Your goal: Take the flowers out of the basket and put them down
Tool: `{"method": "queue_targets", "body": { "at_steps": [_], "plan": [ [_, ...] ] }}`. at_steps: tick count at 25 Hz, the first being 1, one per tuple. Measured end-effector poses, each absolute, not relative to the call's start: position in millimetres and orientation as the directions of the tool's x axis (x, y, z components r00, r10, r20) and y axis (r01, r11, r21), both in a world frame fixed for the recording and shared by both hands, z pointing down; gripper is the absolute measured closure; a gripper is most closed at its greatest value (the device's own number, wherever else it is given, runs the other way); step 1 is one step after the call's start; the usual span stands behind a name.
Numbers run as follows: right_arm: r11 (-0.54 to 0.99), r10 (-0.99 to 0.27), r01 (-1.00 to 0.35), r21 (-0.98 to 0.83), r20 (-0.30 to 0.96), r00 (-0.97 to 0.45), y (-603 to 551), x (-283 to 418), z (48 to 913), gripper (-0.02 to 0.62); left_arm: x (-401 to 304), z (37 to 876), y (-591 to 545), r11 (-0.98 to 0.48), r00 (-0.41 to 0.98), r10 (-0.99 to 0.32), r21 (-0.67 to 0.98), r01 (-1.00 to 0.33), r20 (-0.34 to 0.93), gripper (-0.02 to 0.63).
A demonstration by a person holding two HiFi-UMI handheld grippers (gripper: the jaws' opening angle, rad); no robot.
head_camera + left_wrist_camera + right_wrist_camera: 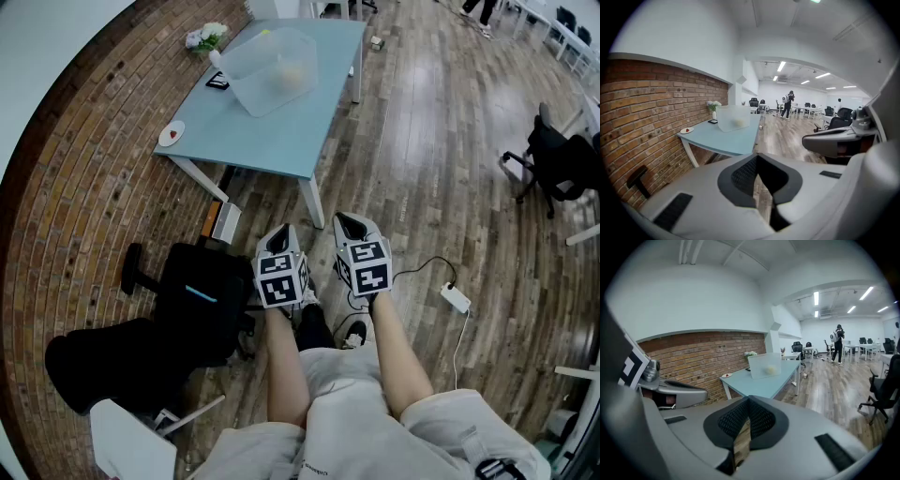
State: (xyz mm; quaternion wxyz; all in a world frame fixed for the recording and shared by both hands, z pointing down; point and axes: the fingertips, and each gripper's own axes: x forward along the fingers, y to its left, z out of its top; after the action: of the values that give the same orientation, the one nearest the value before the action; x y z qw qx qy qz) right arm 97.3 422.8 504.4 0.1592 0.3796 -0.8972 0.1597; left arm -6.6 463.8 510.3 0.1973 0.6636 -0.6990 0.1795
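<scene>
A translucent plastic basket (pixel 272 67) stands on the light blue table (pixel 281 141), far ahead of me, with something pale yellow inside (pixel 289 77). White flowers (pixel 204 37) sit at the table's far left corner, outside the basket. Both grippers are held low near the person's knees, well short of the table. The left gripper (pixel 279 234) and right gripper (pixel 352 223) are both shut with nothing between the jaws. The left gripper view looks past its gripper (pixel 757 161) to the basket (pixel 733 117) and flowers (pixel 713 106). The right gripper view looks past its gripper (pixel 747 404) to the basket (pixel 765 365).
A small white plate (pixel 172 134) and a black object (pixel 217 82) lie on the table's left side. A black office chair (pixel 202 300) stands at my left, by the brick wall (pixel 75 187). A white power strip (pixel 455 298) lies on the wooden floor at right. A person (pixel 789 104) stands far off.
</scene>
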Motion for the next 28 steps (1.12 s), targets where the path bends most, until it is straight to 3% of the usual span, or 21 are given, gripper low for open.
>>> {"method": "queue_targets", "body": {
  "at_steps": [15,20,28],
  "plan": [
    [0.66,-0.625,-0.723,-0.203,0.387,-0.678,381,101,509,0.58,-6,526,435,-0.049,-0.004,-0.83,-0.08,-0.996,0.558,0.586],
    [0.669,-0.597,-0.702,-0.245,0.385,-0.704,352,73,511,0.58,-35,518,398,-0.063,-0.054,-0.835,-0.191,-0.979,0.548,0.586],
    [0.665,-0.576,-0.699,-0.262,0.416,-0.704,291,21,508,0.58,-87,500,332,-0.037,-0.022,-0.86,-0.105,-0.994,0.51,0.586]
  ]
}}
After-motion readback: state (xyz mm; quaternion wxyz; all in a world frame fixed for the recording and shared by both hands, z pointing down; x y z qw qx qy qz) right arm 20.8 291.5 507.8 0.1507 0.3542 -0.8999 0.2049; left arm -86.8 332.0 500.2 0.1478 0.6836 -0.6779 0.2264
